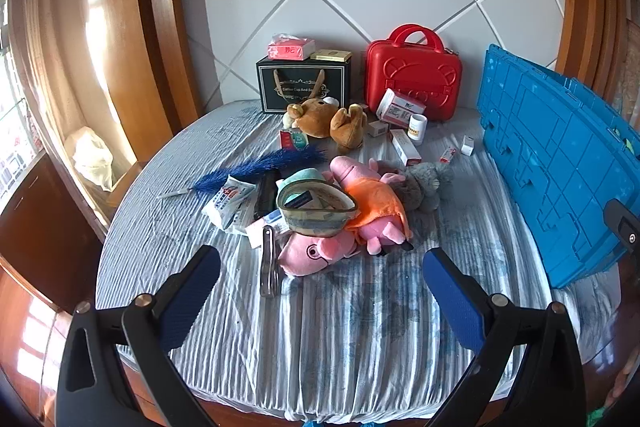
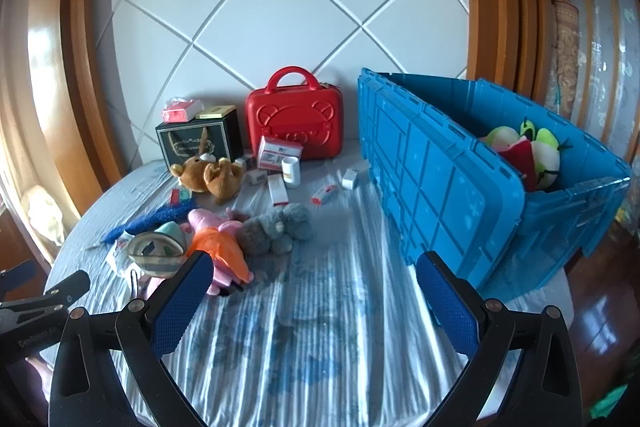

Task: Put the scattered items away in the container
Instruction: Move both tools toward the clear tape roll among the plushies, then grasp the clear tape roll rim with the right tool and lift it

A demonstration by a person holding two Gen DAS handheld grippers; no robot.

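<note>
Both tongs, left gripper (image 1: 320, 283) and right gripper (image 2: 314, 281), gape empty over the bed (image 2: 320, 339), apparently choosing among the scattered toys (image 1: 360, 211); blue crate (image 2: 460, 195) waits right, partly filled.

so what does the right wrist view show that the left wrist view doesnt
Only the right wrist view looks into the open blue crate, where plush toys in white, green and red already lie.

Only the left wrist view shows the metal tool lying by the pile and the white packet clearly; it sees just the crate's outer wall.

Both show the red case, black gift box, brown bear, grey plush, pink pig in orange and striped sheet.
</note>
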